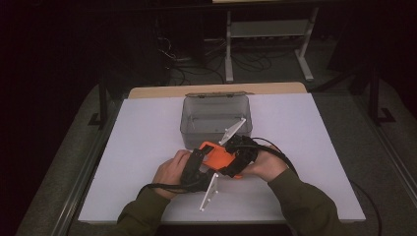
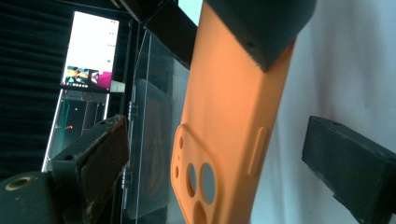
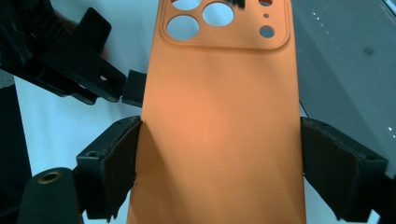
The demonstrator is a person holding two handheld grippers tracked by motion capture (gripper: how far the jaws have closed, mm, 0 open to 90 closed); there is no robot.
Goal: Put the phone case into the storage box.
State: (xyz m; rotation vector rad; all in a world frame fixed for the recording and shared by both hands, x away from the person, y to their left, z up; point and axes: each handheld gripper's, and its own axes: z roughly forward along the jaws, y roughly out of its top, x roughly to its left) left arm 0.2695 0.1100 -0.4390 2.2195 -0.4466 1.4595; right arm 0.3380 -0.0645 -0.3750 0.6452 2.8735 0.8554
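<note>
Orange silicone phone case (image 3: 219, 121), held above the white bench (image 1: 147, 147) just in front of the clear plastic box (image 1: 216, 118), likely for transfer between hands. Right hand-held gripper (image 3: 219, 163): jaws clamped across the case's width. Left hand-held gripper (image 2: 215, 158): jaws apart, straddling the camera-cutout end, pads not pressing.

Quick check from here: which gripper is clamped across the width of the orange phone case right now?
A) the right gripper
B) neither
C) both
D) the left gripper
A. In the right gripper view the right gripper has its fingers pressed on both long edges of the orange phone case, while in the left gripper view the left gripper stands open, with gaps either side of the case.
</note>
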